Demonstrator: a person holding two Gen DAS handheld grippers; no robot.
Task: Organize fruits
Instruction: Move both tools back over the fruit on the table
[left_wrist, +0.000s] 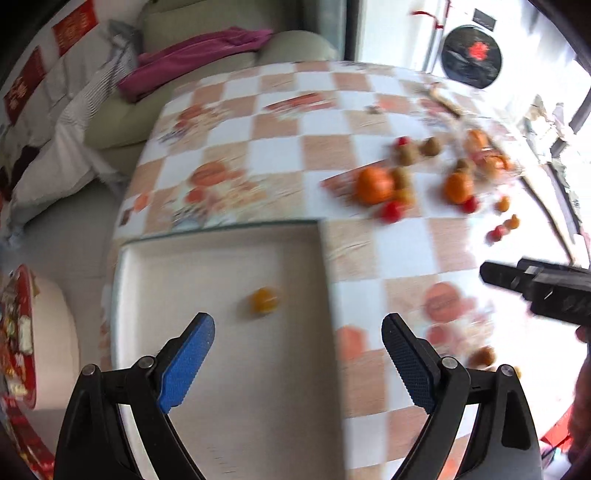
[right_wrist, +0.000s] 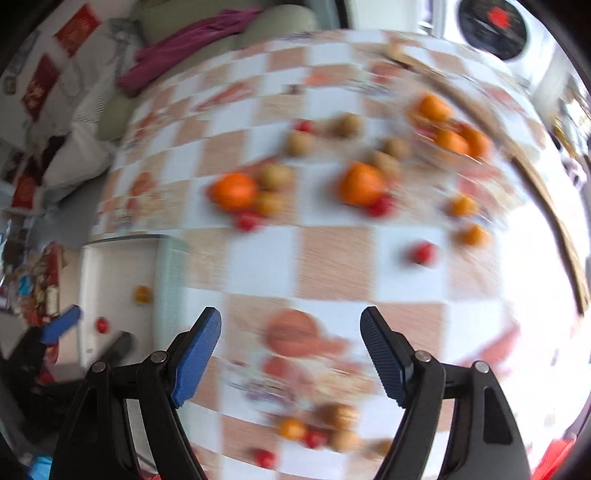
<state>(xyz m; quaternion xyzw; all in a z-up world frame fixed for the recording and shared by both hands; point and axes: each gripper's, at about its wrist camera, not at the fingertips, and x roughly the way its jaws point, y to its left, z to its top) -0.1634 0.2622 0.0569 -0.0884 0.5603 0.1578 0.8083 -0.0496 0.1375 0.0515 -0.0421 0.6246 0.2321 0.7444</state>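
Note:
A white tray (left_wrist: 184, 269) sits at the table's near left corner with a small yellow-orange fruit (left_wrist: 264, 300) in it. My left gripper (left_wrist: 298, 336) is open and empty above the tray. In the right wrist view the tray (right_wrist: 118, 258) also holds a small red fruit (right_wrist: 102, 325). My right gripper (right_wrist: 290, 328) is open and empty over the checkered table (right_wrist: 332, 258). Oranges (right_wrist: 236, 192), brown round fruits (right_wrist: 275, 177) and red cherry tomatoes (right_wrist: 423, 253) lie scattered on the table. The left gripper (right_wrist: 88, 332) shows at the left edge there.
A sofa (left_wrist: 207, 40) with a purple cloth (left_wrist: 192, 55) stands behind the table. A washing machine (left_wrist: 471, 55) is at the back right. More small fruits (right_wrist: 336, 417) lie near my right gripper. The right gripper (left_wrist: 546, 288) enters the left wrist view at right.

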